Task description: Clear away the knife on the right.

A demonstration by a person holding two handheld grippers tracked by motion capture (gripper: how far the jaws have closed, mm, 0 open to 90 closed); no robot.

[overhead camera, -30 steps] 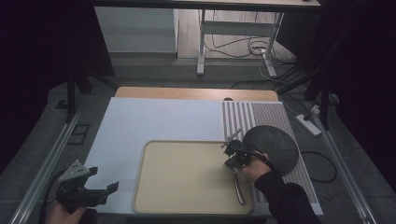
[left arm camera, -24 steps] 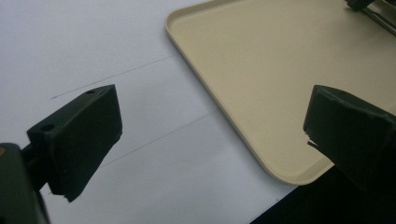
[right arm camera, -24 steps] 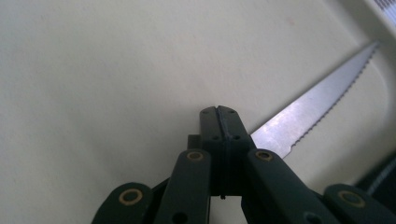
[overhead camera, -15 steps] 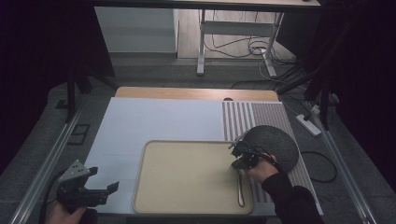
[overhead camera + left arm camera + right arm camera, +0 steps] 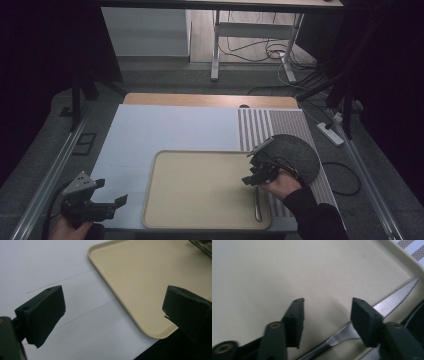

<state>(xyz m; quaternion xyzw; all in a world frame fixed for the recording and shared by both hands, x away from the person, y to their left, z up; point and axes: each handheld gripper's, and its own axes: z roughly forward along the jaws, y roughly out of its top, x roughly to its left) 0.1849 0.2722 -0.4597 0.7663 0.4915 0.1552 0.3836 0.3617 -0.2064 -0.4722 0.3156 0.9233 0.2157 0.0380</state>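
In the high view, a steel table knife is lying along the right edge of a beige tray, in the lower right of the frame. It is slim and grey, its long axis running up and down the picture; the near end is reaching toward the tray's bottom rim, and the far end is passing under the right gripper. That gripper is hovering over the tray's right side, next to a dark round plate lying on a striped mat. At lower left, the left gripper is sitting over the pale table sheet, well apart from the tray.

In the left gripper view, the left gripper is standing wide open with nothing between its jaws, over the tray corner and the white sheet.

In the right gripper view, the knife is showing a shiny serrated blade pointing to the upper right and a handle narrowing toward the bottom centre. The right gripper has just been opening; its jaws are standing about halfway apart, gripping nothing, the right jaw overlapping the knife's neck.
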